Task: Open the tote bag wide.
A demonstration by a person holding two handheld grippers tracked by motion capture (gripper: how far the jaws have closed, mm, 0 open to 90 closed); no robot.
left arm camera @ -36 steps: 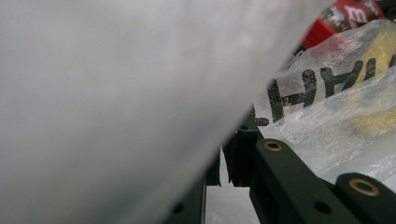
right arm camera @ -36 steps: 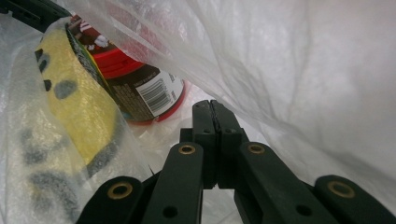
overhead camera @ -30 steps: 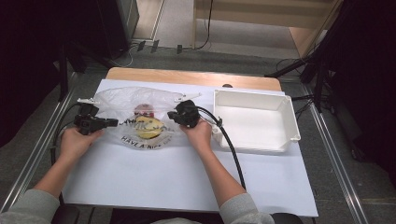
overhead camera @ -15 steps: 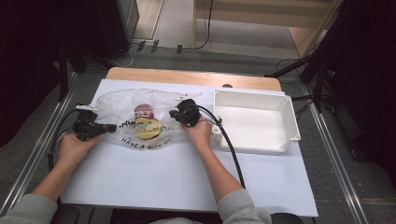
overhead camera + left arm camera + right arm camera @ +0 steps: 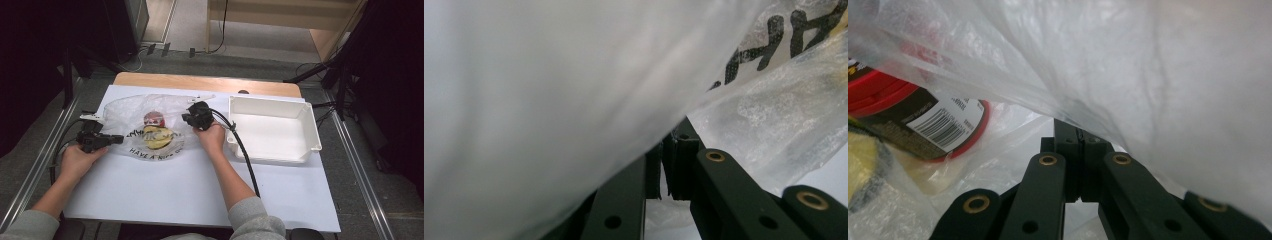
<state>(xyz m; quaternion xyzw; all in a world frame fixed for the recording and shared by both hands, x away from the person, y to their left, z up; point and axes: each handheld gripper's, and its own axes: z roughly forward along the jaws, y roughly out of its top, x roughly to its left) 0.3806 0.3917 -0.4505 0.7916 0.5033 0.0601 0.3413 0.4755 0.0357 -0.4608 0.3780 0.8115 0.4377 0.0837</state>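
Observation:
A clear plastic bag with black lettering lies on the white table sheet, left of centre. Inside it sit a red tub with a barcode label and a yellow item. My left gripper is at the bag's left edge, its jaws pressed together on the bag film. My right gripper is at the bag's right edge, jaws likewise shut on the film. The film drapes over both gripper cameras.
A white rectangular tray stands right of the bag, close to my right hand. The right gripper's cable runs back along the forearm. A wooden table edge lies beyond the sheet; metal rails flank the table.
My left gripper has slid a little toward the near edge, drawing the bag's left side with it. The right gripper has hardly moved.

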